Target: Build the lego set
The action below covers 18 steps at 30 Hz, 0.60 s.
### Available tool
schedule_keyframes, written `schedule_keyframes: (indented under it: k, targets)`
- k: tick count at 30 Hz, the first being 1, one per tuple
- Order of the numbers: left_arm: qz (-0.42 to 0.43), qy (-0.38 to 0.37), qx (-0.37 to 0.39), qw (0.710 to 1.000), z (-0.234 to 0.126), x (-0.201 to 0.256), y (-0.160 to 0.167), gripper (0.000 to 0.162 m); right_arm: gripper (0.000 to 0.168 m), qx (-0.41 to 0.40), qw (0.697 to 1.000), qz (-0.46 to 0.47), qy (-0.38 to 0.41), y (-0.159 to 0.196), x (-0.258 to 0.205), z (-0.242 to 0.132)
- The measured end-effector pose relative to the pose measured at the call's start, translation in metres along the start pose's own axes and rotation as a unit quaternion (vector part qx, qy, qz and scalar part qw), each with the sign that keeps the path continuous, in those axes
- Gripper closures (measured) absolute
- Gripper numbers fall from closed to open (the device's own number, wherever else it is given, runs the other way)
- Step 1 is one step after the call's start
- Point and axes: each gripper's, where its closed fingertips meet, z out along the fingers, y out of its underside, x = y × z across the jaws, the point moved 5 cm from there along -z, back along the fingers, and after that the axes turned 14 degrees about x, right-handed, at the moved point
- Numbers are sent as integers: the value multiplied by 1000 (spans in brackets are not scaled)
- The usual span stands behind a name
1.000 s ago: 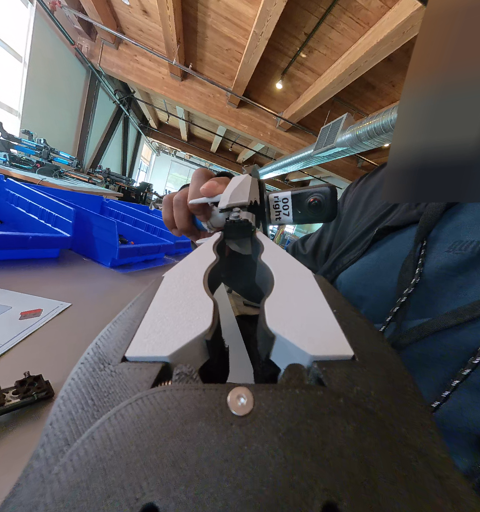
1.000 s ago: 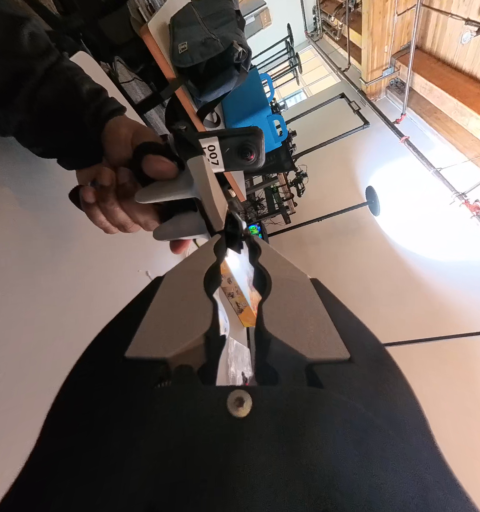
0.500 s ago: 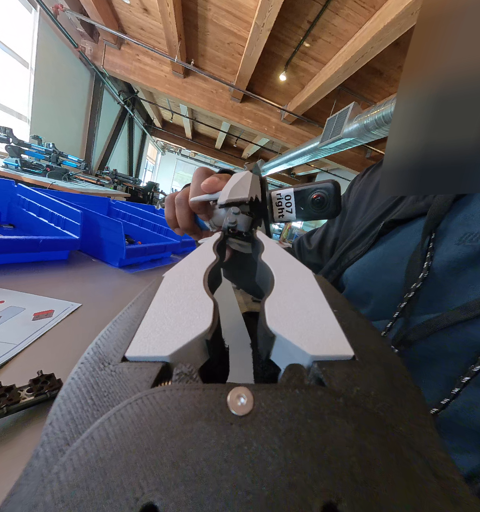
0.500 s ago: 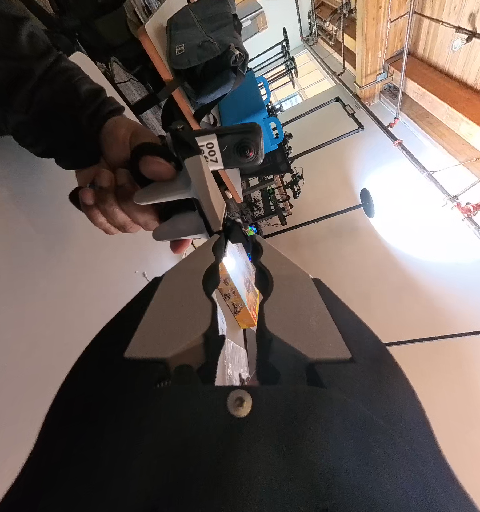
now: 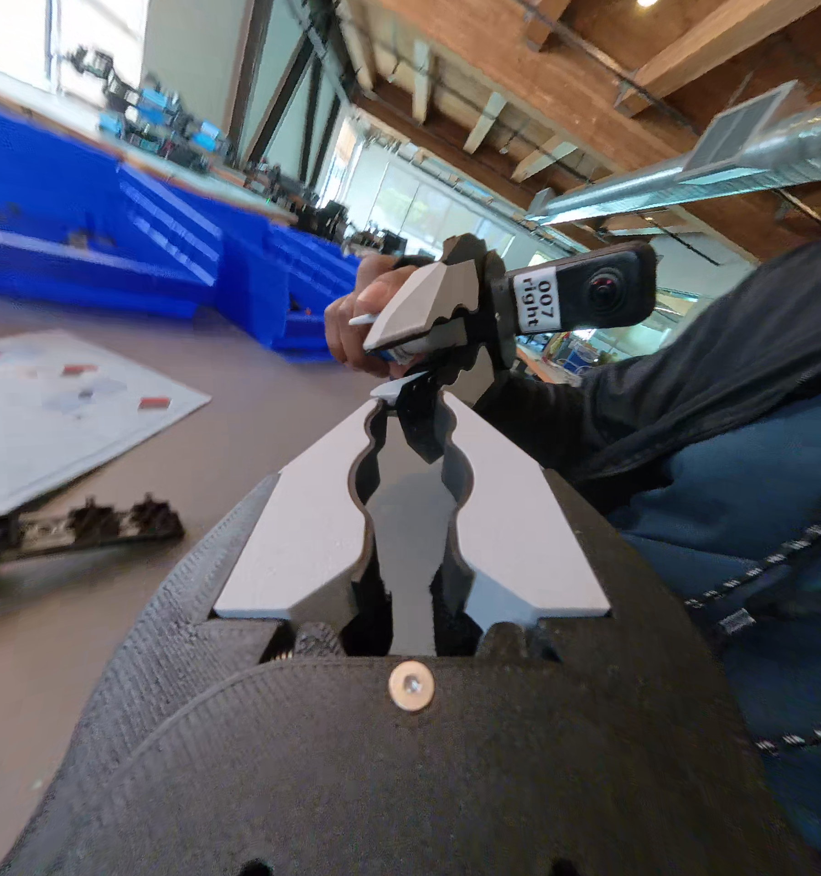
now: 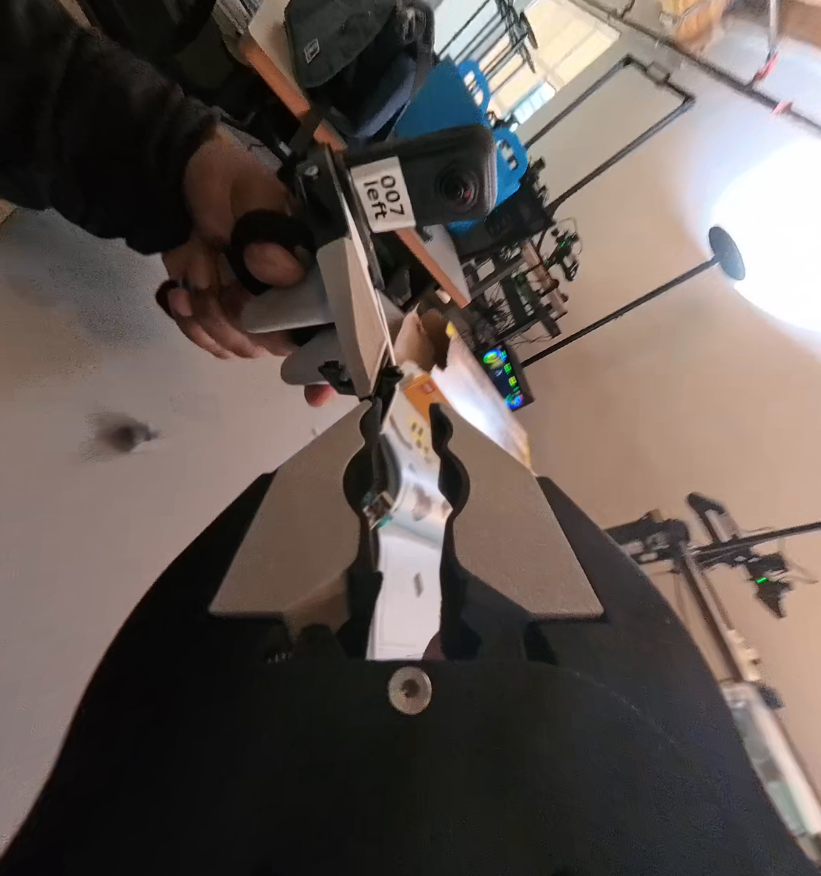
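Observation:
My left gripper (image 5: 413, 403) and right gripper (image 6: 404, 412) meet tip to tip above the table. A small black lego piece (image 5: 415, 415) sits between my left fingertips, and the jaws look shut on it. In the left wrist view the right gripper (image 5: 401, 386) faces me, rolled to one side. In the right wrist view the left gripper (image 6: 368, 386) touches my left fingertip (image 6: 368, 419), and my own jaws stand apart with nothing across them. A long black lego assembly (image 5: 100, 521) with a teal end lies on the table at the left.
A white instruction sheet (image 5: 67, 403) lies beside the assembly. Blue bins (image 5: 162, 246) stand at the back left. An orange lego box (image 6: 420, 393) lies beyond the grippers. The person's torso (image 5: 731, 497) is close on the right. Only a small space, under 4 cm, lies between the two pairs of fingers.
Both grippers have tilted and shifted while staying tip to tip. The right gripper has rolled sideways. The left wrist view now shows more of the table, and both views are motion-blurred.

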Motion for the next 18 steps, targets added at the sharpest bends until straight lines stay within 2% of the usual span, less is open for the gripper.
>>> schedule_keyframes:
  k: [4,8,14,18]
  targets:
    - [-39,-115,-45,992,-2,-43,24,145,147,-76,995,58,4,57,-16,-7]
    - [-49,-154,-32,986,-6,-56,24,145,147,-174,982,77,16,100,-30,-24]
    - [-59,-184,-50,980,-8,-64,28,145,146,-172,973,152,-2,85,-47,-51]
    - [-57,-198,-85,975,-6,-65,36,145,142,-102,955,268,-78,39,-79,-63]
